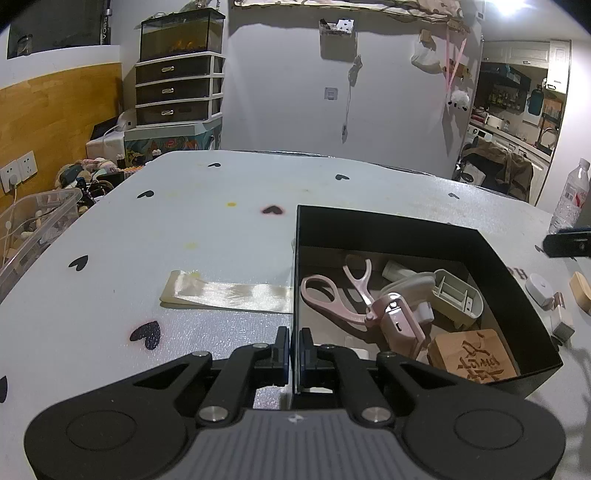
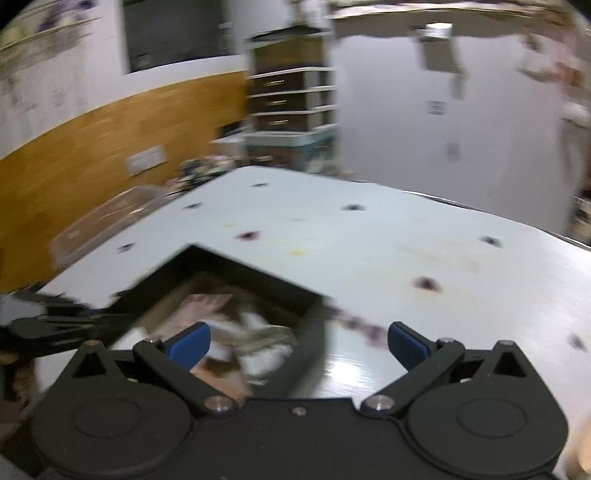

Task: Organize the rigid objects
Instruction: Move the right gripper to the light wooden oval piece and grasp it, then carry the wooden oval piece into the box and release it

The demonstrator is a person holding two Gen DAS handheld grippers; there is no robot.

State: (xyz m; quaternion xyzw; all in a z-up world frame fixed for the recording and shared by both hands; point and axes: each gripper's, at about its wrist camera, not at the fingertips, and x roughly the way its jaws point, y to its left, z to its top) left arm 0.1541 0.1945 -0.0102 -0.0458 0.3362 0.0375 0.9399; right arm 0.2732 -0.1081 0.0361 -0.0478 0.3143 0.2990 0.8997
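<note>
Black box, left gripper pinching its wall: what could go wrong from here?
1. The left gripper clamps only the thin wall of the black box; a tug could tip or drag it.
2. The scissors and wooden block lie loosely piled and may shift.
3. The right gripper, open, shows blurred above the box and could bump it.

White wall (image 1: 288, 92), wood-panelled side wall (image 1: 55, 122), drawer unit (image 1: 179, 88), bright ceiling light (image 1: 517, 7)

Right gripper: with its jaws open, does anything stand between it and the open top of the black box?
Nothing visible does. The right gripper hangs open and empty at the black box, whose top is uncovered. The left gripper is clamped on the box's wall at the other side, clear of the opening. The view is blurred, though.
</note>
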